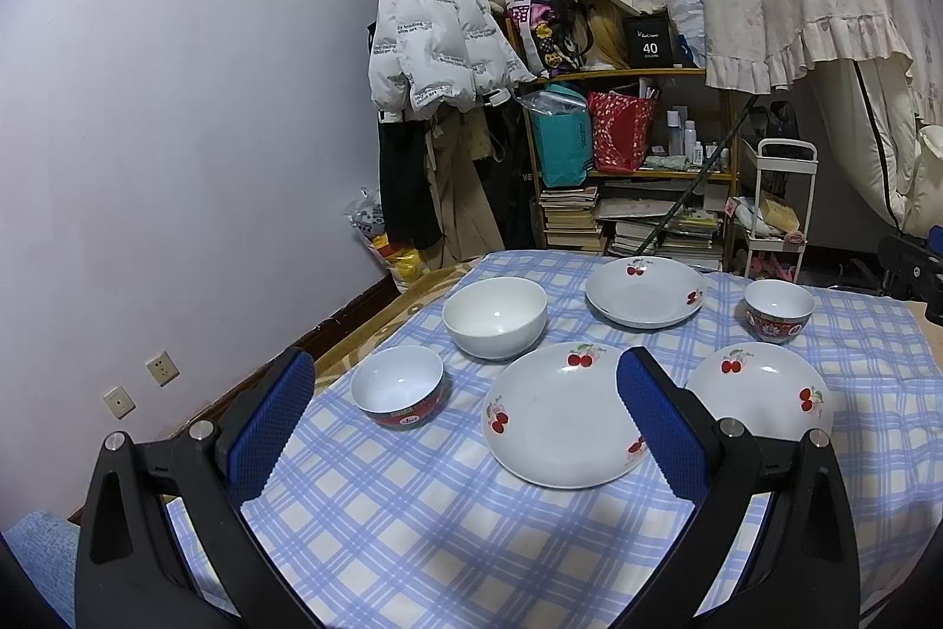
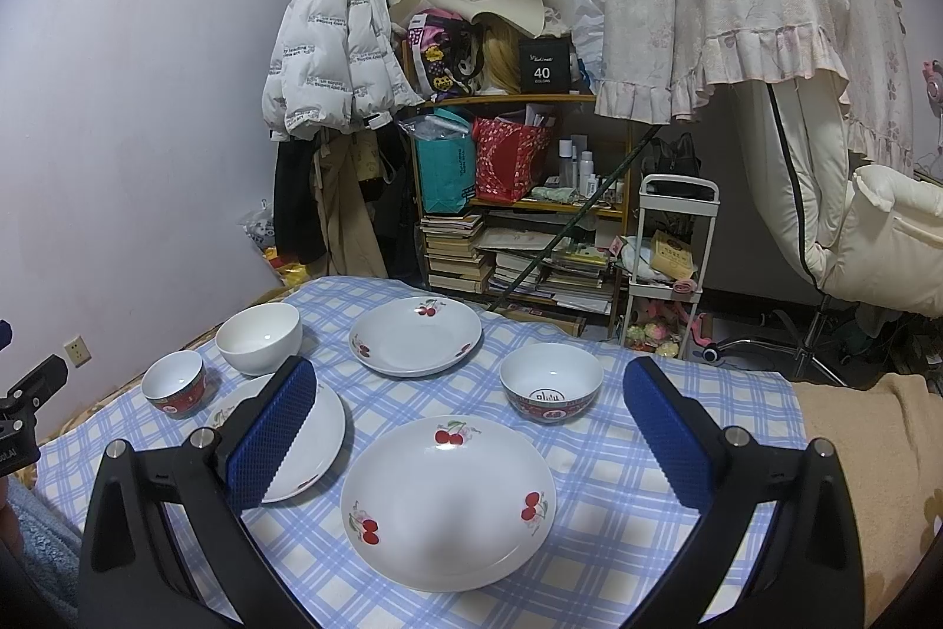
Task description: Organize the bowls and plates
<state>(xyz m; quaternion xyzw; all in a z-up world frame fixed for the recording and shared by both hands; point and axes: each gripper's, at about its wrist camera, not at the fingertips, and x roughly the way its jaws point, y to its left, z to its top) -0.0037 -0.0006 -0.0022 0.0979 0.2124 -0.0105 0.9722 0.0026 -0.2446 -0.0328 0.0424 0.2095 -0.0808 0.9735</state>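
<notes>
Three white cherry-print plates lie on the blue-checked tablecloth (image 1: 412, 540): a near middle plate (image 1: 560, 414) (image 2: 306, 428), a right plate (image 1: 760, 387) (image 2: 448, 502) and a far plate (image 1: 645, 290) (image 2: 415, 337). A plain white bowl (image 1: 495, 316) (image 2: 259, 337) stands at the far left. Two red-patterned bowls stand apart, one at the left (image 1: 398, 393) (image 2: 174, 384) and one at the right (image 1: 778, 310) (image 2: 551, 381). My left gripper (image 1: 465, 387) hovers open above the near middle plate. My right gripper (image 2: 471, 399) hovers open above the right plate. Neither holds anything.
A cluttered shelf (image 1: 630, 157) with books and bags stands behind the table beside a hanging white jacket (image 1: 436, 33). A small white cart (image 2: 672, 263) and a cream chair (image 2: 884, 240) stand at the right. A tan blanket (image 2: 854, 422) lies past the cloth's right edge.
</notes>
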